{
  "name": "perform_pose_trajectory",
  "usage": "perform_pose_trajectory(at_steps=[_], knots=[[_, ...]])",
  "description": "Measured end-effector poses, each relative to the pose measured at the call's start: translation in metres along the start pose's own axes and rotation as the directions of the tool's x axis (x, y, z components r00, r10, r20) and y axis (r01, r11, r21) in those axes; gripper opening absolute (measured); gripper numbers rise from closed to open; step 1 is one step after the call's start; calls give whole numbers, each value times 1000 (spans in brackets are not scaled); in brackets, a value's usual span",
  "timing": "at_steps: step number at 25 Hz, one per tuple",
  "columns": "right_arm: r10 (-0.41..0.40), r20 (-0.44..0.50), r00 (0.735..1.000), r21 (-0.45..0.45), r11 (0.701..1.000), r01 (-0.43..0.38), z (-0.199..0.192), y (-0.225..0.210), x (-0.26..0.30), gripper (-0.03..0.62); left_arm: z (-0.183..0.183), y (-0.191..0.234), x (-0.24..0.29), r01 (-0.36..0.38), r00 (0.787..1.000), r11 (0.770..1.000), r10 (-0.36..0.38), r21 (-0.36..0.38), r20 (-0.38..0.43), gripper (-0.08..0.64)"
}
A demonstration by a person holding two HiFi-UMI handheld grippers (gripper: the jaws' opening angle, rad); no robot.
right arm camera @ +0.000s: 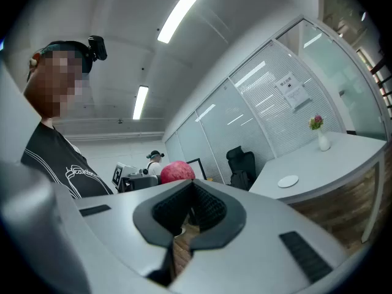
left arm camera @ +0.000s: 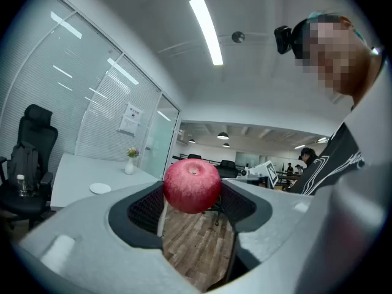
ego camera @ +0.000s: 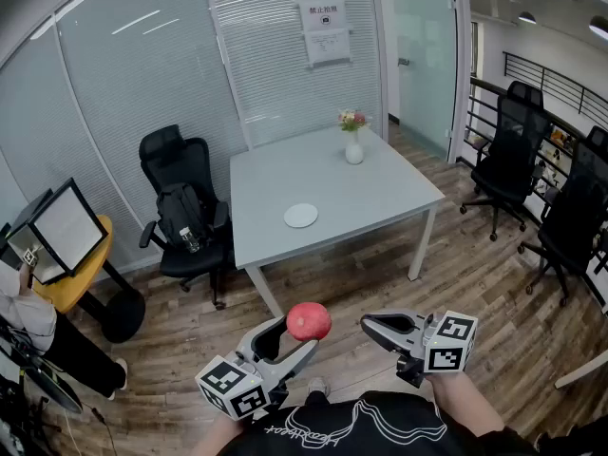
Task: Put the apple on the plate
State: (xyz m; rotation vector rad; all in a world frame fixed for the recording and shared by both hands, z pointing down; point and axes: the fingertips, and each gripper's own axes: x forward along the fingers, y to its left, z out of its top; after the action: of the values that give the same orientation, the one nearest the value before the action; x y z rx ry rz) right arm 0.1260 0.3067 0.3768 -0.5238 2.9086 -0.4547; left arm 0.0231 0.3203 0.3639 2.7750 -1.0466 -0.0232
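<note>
The red apple (ego camera: 308,321) is held in the air, with my left gripper (ego camera: 299,336) shut on it, over the wooden floor in front of the table. In the left gripper view the apple (left arm camera: 192,185) sits between the black pads (left arm camera: 144,208) at the jaw tips. The small white plate (ego camera: 301,216) lies near the front edge of the grey table (ego camera: 380,198), well beyond the apple; the plate (left arm camera: 100,188) is also small and far off in the left gripper view. My right gripper (ego camera: 365,325) hangs beside the apple, shut and holding nothing. The right gripper view shows the apple (right arm camera: 177,171) and the plate (right arm camera: 287,180).
A white vase with flowers (ego camera: 353,147) stands at the table's far side. A black office chair with a bag (ego camera: 185,207) stands left of the table, with more black chairs (ego camera: 503,155) at the right. A yellow round table with a monitor (ego camera: 66,231) and a person (ego camera: 24,316) are at the left.
</note>
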Motion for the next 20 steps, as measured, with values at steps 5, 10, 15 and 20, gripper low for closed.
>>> perform_pose_trajectory(at_steps=[5,10,15,20], knots=[[2,-2,1000,-2,1000,-2,-3,1,-4,8,-4,-4,2,-2,1000,1000,2,-3,-10,298],[6,6,1000,-2,1000,-6,2,-5,-4,8,-1,-3,7,-9,1000,1000,9,0,-12,299],[7,13,1000,3,1000,-7,2,-14,2,8,-1,6,12,-15,1000,1000,15,3,-16,299],[11,15,1000,12,1000,-11,-1,-33,8,8,-6,22,27,-11,1000,1000,11,-9,-26,299]])
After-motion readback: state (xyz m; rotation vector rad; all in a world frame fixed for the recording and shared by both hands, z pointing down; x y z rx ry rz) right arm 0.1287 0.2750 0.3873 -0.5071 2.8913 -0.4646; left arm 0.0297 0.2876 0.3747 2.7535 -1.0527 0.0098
